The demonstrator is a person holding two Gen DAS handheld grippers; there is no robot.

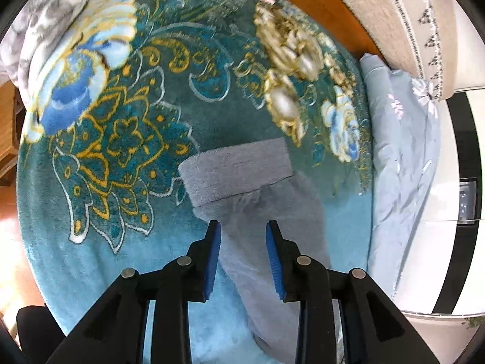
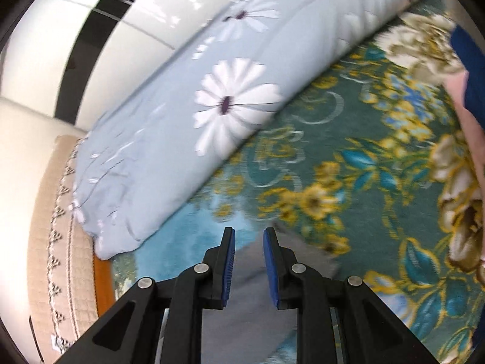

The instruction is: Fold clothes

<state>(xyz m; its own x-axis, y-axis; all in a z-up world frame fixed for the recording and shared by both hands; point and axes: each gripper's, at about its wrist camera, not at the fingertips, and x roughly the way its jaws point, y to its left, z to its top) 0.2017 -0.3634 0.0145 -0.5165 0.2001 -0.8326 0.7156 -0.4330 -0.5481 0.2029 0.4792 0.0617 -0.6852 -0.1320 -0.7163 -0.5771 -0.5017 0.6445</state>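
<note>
Both grippers clear of the grey garment; fold laid, nothing gripped.

Left gripper (image 1: pixel 243 227): I see the jaws part open w/ a clear gap, pads off the cloth, nothing held. Right gripper (image 2: pixel 248 233): narrower gap, also holding nothing. The grey garment (image 1: pixel 242 173) lies flat on the teal floral blanket (image 1: pixel 121 139), cuff end folded over, just ahead of and under the left fingertips; in the right wrist view only a blurred grey patch shows below the jaws. Rolled daisy-print quilt (image 2: pixel 188 115) sits along the blanket edge, near the garment. Risks, my est.: plush blanket pile may get pinched along w/ the cloth at next pick, dragging the fold open; a shallow bite on one layer only would unfold the cuff; right-hand reach could snag the quilt roll.
</note>
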